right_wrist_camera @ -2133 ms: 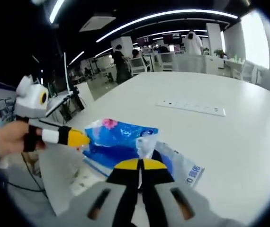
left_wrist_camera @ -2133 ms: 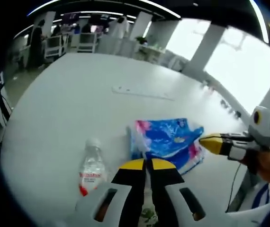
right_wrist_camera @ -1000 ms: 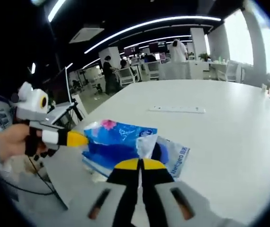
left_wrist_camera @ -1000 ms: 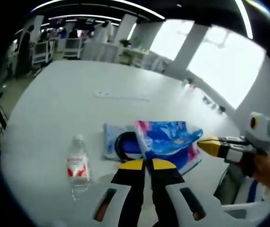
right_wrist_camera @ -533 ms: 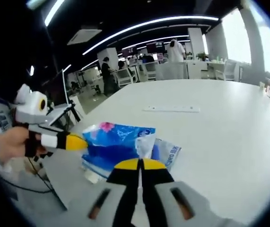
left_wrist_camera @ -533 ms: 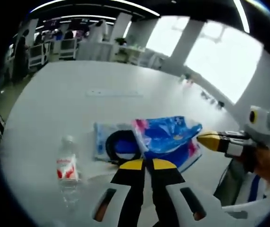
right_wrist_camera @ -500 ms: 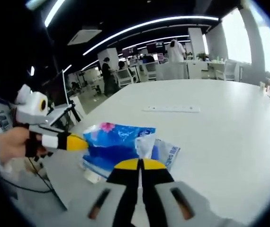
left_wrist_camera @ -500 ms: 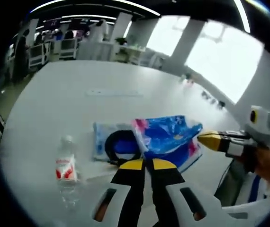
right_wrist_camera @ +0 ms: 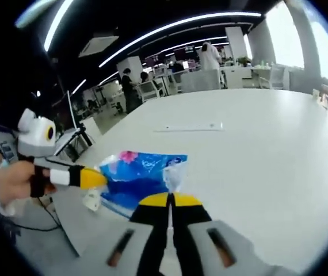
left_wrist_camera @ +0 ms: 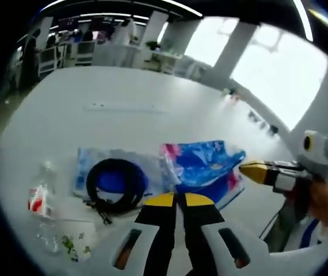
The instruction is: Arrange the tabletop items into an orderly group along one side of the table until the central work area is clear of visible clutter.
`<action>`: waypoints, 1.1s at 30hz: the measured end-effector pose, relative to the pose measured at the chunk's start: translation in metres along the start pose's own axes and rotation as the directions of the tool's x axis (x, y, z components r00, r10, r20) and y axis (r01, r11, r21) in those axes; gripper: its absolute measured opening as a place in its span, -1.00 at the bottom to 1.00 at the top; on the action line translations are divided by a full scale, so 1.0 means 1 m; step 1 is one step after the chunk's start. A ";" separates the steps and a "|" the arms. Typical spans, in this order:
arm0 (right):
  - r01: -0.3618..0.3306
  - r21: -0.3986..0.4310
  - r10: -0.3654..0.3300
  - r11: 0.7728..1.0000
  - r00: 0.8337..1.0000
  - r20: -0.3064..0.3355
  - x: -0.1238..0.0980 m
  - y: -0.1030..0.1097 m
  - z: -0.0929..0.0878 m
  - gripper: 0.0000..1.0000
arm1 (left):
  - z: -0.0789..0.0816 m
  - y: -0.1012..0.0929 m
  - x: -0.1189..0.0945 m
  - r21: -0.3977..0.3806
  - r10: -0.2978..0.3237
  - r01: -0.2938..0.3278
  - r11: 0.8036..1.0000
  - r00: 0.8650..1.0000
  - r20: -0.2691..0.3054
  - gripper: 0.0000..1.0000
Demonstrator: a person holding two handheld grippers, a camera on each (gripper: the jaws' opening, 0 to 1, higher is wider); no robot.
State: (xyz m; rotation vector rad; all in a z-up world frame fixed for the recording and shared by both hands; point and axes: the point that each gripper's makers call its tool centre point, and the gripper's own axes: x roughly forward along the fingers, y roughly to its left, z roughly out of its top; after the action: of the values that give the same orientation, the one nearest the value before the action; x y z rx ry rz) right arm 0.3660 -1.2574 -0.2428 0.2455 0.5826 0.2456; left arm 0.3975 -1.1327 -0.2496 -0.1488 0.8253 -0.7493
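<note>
— Where's the pack?
— The blue-and-pink crinkled plastic pack (left_wrist_camera: 201, 165) is off the white tabletop (left_wrist_camera: 124, 92), pinched at both ends: my left hand-held gripper (left_wrist_camera: 176, 199) and right hand-held gripper (right_wrist_camera: 169, 199) are both clamped on it.
— Around it?
— Open office, ceiling light strips. A black coiled cable (left_wrist_camera: 117, 183) on a clear blue-printed bag (left_wrist_camera: 95, 167), a clear red-labelled bottle (left_wrist_camera: 41, 208) lying beside.
</note>
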 end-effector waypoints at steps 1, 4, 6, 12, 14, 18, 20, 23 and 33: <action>0.002 0.003 -0.002 1.000 1.000 0.004 -0.002 -0.005 0.001 -1.00 | 0.002 -0.006 0.005 -0.002 -0.006 0.006 1.000 1.000 0.002 -1.00; 0.005 0.017 -0.006 1.000 1.000 0.011 -0.005 -0.021 0.003 -1.00 | 0.007 -0.018 0.015 0.003 -0.011 0.011 1.000 1.000 0.009 -1.00; 0.004 0.021 -0.004 1.000 1.000 0.008 -0.007 -0.029 0.004 -1.00 | 0.007 -0.025 0.023 0.039 0.003 -0.003 0.999 1.000 0.000 -1.00; 0.011 0.025 -0.011 1.000 1.000 0.008 -0.012 -0.058 0.008 -1.00 | 0.013 -0.042 0.046 0.033 0.001 -0.001 0.999 1.000 0.002 -1.00; 0.012 0.033 -0.013 0.999 1.000 0.010 -0.013 -0.068 0.009 -1.00 | 0.014 -0.047 0.052 0.023 -0.001 0.001 1.000 1.000 0.002 -1.00; 0.014 0.047 -0.015 0.999 1.000 0.009 -0.013 -0.080 0.009 -1.00 | 0.014 -0.054 0.064 0.024 0.003 -0.003 1.000 1.000 -0.007 -1.00; 0.013 0.051 -0.014 0.999 1.000 0.008 -0.012 -0.085 0.008 -1.00 | 0.013 -0.055 0.071 0.023 0.008 -0.007 1.000 1.000 -0.017 -1.00; 0.011 0.066 -0.011 0.998 1.000 0.002 -0.007 -0.092 0.006 -1.00 | 0.014 -0.055 0.078 0.023 0.015 -0.014 1.000 1.000 -0.023 -1.00; 0.003 0.073 0.000 0.997 0.999 -0.036 0.029 -0.111 0.013 -1.00 | 0.028 -0.035 0.112 0.042 0.044 -0.043 0.998 0.998 -0.045 -1.00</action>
State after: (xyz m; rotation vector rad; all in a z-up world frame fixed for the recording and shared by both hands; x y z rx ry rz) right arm 0.4141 -1.3557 -0.2803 0.3116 0.6281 0.2281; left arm 0.4481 -1.2361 -0.2852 -0.0773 0.8540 -0.7302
